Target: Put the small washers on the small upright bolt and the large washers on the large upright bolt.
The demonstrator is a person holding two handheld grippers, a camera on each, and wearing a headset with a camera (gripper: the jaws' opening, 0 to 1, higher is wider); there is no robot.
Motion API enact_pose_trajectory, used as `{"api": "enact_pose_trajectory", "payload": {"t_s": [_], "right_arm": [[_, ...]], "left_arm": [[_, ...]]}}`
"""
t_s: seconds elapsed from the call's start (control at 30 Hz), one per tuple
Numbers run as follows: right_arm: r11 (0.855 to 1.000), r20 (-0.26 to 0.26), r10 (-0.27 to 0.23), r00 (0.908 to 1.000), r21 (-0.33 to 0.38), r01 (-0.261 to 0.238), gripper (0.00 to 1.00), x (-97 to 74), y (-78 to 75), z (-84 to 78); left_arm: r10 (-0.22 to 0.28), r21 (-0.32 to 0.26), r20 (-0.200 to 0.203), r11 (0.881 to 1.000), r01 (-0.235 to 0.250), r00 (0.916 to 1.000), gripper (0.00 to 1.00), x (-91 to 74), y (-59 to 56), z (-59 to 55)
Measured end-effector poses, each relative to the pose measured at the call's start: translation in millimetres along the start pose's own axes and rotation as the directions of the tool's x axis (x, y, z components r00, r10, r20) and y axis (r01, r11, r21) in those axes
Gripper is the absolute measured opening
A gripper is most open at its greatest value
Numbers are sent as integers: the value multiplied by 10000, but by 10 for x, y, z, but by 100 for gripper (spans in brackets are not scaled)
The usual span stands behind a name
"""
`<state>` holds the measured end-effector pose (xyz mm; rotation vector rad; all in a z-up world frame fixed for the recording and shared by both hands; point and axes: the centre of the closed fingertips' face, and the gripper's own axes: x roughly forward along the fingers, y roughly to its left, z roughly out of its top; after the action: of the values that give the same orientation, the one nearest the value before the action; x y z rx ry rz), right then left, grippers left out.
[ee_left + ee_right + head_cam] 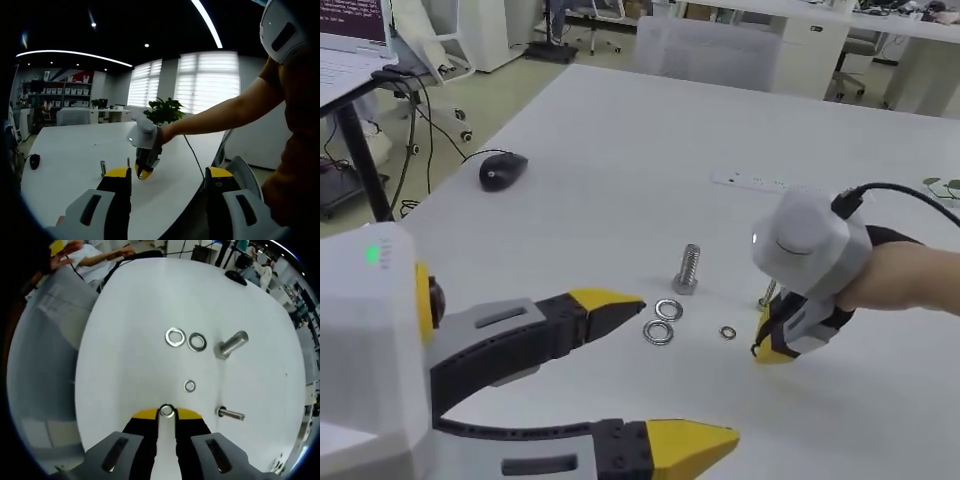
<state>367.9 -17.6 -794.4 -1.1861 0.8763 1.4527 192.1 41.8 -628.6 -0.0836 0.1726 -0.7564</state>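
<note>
We're on the small-washer step here. Our right gripper (166,416) is pinched shut on one small washer (167,411) at its very tips, low over the table (620,150) and just beside the small bolt (230,414). Next, we reckon, we lift it, line its hole up over the bolt's top and let it drop straight down. Both bolts stand head-down with threads pointing up, so the long axis is vertical. The big bolt (687,268) stands nearby, with a second small washer (727,332) and two big washers (668,309) lying flat near it. Our left gripper (685,368) hangs open, empty.
</note>
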Motion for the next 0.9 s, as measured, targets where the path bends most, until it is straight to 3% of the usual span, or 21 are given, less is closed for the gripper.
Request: {"api": "enact_pose_trajectory", "payload": {"t_s": [0.37, 0.7, 0.9], "right_arm": [[9979, -123, -588, 9982, 270, 591, 12, -255, -281, -125], [9921, -43, -1220, 9925, 295, 1221, 12, -479, -615, -81], [9913, -39, -1308, 9914, 170, 1308, 12, -489, -748, -23]], "left_arm": [[-63, -30, 8, 10000, 63, 10000, 59, 59, 16, 6], [-24, -61, -77, 10000, 23, 10000, 59, 102, 49, -4], [74, -129, -147, 9999, -76, 9999, 59, 120, 85, -31]]}}
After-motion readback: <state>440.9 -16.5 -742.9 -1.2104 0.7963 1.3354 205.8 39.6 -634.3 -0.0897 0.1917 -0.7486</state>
